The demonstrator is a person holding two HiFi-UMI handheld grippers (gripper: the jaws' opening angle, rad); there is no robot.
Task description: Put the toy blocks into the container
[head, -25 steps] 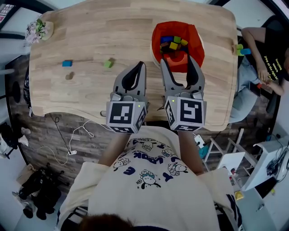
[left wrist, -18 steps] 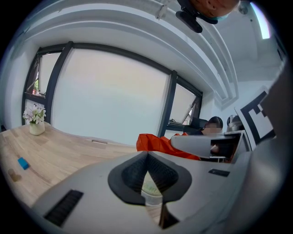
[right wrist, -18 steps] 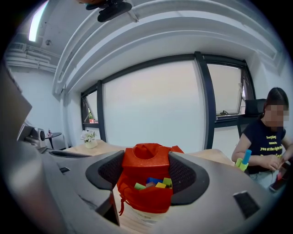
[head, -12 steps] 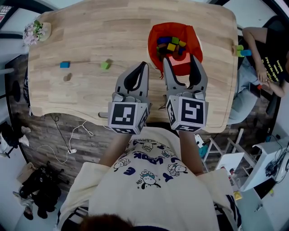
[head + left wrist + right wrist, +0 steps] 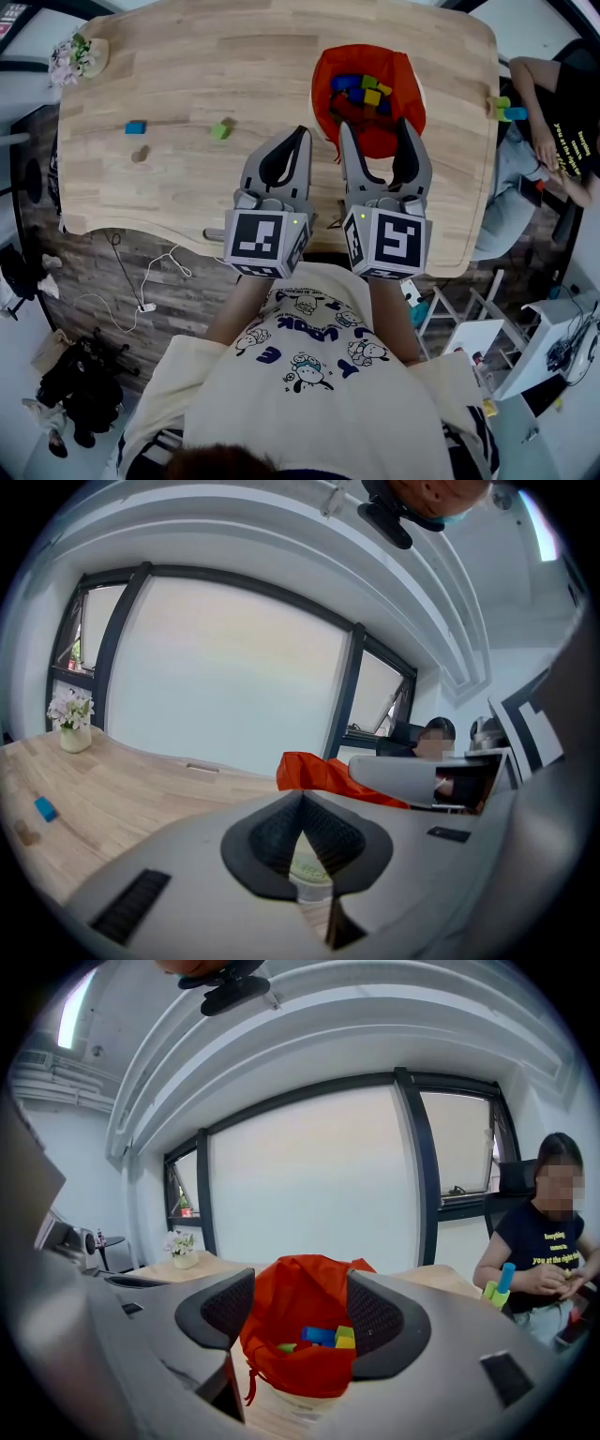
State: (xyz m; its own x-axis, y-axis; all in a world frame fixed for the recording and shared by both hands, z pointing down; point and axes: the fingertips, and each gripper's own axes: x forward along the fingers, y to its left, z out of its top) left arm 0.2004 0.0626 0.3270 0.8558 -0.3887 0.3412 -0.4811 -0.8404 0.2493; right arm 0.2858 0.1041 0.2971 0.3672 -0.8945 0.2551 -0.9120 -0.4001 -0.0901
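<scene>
You work on a table (image 5: pixel 187 66) of pale matt wood, grain showing | your container (image 5: pixel 330 70) is red creased cloth, faint sheen | toy blocks (image 5: pixel 371 96) look smooth, solid-coloured | your left gripper (image 5: pixel 299 132) and right gripper (image 5: pixel 375 126): matt grey plastic, black ribbed pads (image 5: pixel 377 1318)

Tools: two, left tool (image 5: pixel 298 137) and right tool (image 5: pixel 375 126). Tabletop (image 5: pixel 187 56): one. Red container (image 5: pixel 412 98): one, just ahead of the right tool. Blocks showing inside it: four, namely one blue block (image 5: pixel 343 82), one green block (image 5: pixel 368 82) and two yellow blocks (image 5: pixel 373 97); any deeper cannot be counted. Loose on the tabletop: three, all ahead-left of the left tool: green cube (image 5: pixel 220 130), blue cube (image 5: pixel 136 127), brown cube (image 5: pixel 141 154). Flower pot (image 5: pixel 80 58): one, far left. Seated person (image 5: pixel 562 103), right of the right tool: one, holding two pieces (image 5: pixel 504 107).
</scene>
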